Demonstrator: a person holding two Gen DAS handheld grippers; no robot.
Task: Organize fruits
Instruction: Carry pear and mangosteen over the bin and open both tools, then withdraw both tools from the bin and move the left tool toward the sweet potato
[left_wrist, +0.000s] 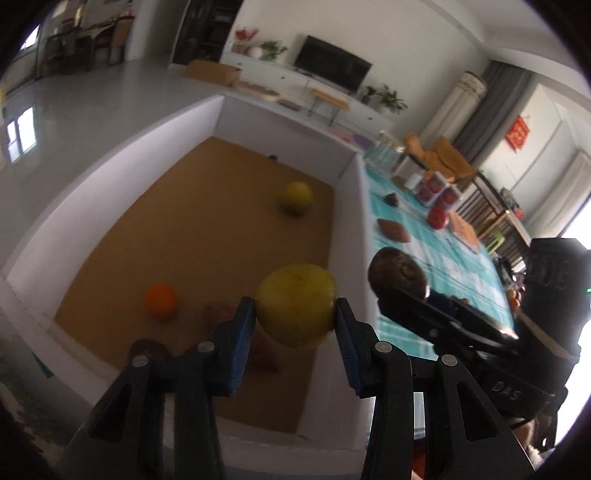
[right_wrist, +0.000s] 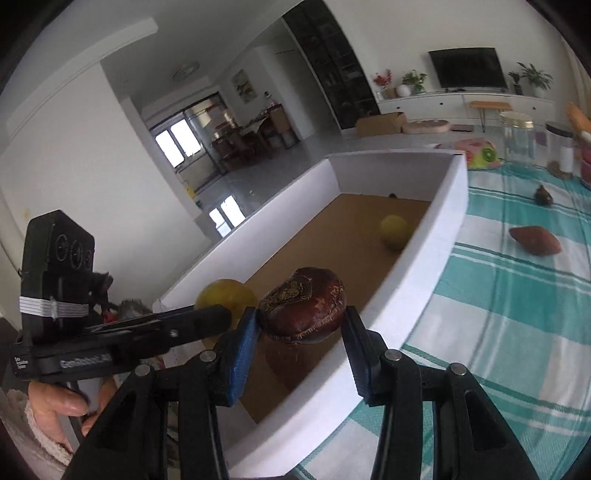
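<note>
Two yellow fruits (left_wrist: 296, 305) (left_wrist: 295, 196), one orange (left_wrist: 160, 301), two claws (left_wrist: 295, 325) (right_wrist: 301, 325) (each holding something)

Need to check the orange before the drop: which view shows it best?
Left wrist view: the orange lies in plain sight on the box's brown floor. The right wrist view doesn't show it; the near box wall and held fruit block that area.

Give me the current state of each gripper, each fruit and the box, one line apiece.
left gripper: shut on the yellow fruit, above the box.
right gripper: shut on the dark brown fruit, above the box.
white box: open-topped, fruit inside.
second yellow fruit: loose on the box floor.
orange: loose on the box floor.
reddish-brown fruit: lying on the tablecloth, outside the box.
</note>
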